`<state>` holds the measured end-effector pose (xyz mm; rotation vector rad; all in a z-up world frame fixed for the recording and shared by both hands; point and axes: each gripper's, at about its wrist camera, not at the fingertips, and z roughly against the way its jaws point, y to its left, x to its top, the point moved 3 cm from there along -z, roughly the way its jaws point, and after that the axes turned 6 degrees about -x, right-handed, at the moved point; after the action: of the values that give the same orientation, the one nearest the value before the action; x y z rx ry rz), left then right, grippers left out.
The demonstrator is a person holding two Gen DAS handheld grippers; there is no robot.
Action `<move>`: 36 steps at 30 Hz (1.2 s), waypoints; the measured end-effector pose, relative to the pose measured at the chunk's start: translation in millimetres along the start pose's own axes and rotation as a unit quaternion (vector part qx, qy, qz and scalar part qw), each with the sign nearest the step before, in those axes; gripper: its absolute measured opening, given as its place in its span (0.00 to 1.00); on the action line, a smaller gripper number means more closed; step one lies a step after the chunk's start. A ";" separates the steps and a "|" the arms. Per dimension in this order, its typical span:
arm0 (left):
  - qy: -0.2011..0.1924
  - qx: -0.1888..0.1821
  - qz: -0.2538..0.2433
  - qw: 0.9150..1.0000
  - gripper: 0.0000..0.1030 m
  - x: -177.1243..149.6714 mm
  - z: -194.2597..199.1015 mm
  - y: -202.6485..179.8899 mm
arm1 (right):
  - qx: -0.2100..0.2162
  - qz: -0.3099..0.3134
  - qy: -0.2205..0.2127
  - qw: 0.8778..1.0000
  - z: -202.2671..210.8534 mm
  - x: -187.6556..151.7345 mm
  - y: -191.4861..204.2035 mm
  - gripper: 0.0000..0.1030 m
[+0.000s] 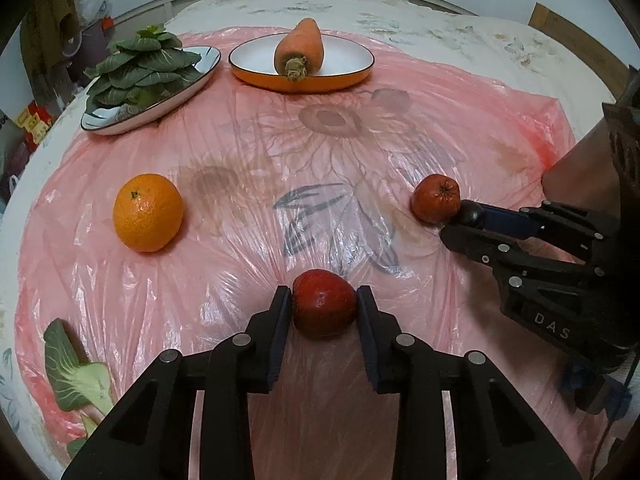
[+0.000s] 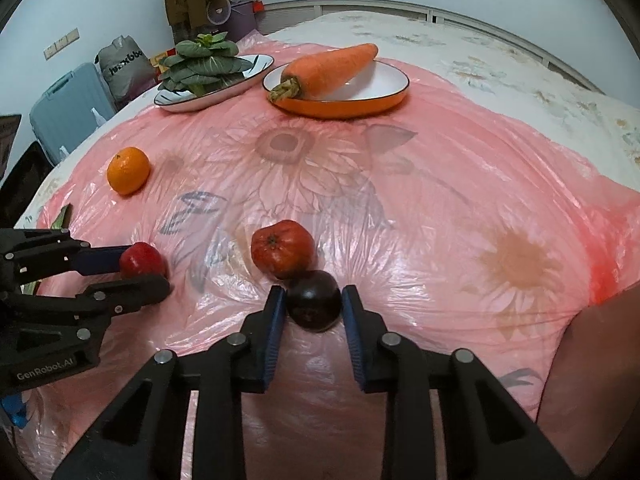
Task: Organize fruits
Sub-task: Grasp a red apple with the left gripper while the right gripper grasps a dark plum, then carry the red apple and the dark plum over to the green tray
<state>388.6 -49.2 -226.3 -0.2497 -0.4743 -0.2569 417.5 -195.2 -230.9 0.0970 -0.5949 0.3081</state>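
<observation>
My left gripper (image 1: 324, 300) is shut on a small red apple (image 1: 324, 304) that rests on the pink plastic sheet; it also shows in the right wrist view (image 2: 142, 261). My right gripper (image 2: 314, 300) is shut on a dark purple plum (image 2: 314, 300), touching a wrinkled red-orange fruit (image 2: 283, 249) just beyond it. That fruit shows in the left wrist view (image 1: 436, 199) beside the right gripper (image 1: 460, 220). An orange (image 1: 148, 212) lies at the left, also seen in the right wrist view (image 2: 128, 171).
An orange-rimmed plate (image 1: 352, 76) holds a carrot (image 1: 299, 50) at the back. A blue-rimmed plate (image 1: 120, 122) holds leafy greens (image 1: 140, 68) at back left. A loose green leaf (image 1: 76, 372) lies near left. The pink sheet (image 1: 360, 152) covers a bed.
</observation>
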 end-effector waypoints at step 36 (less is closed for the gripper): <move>-0.045 -0.060 0.013 0.997 0.27 -52.1 102.9 -46.4 | 0.062 -0.075 -0.052 0.994 157.2 -92.5 11.5 0.16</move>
<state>287.2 -52.9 -154.5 -0.3851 -0.5459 -0.2496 257.2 -236.0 -153.4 0.2778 -0.6669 0.1939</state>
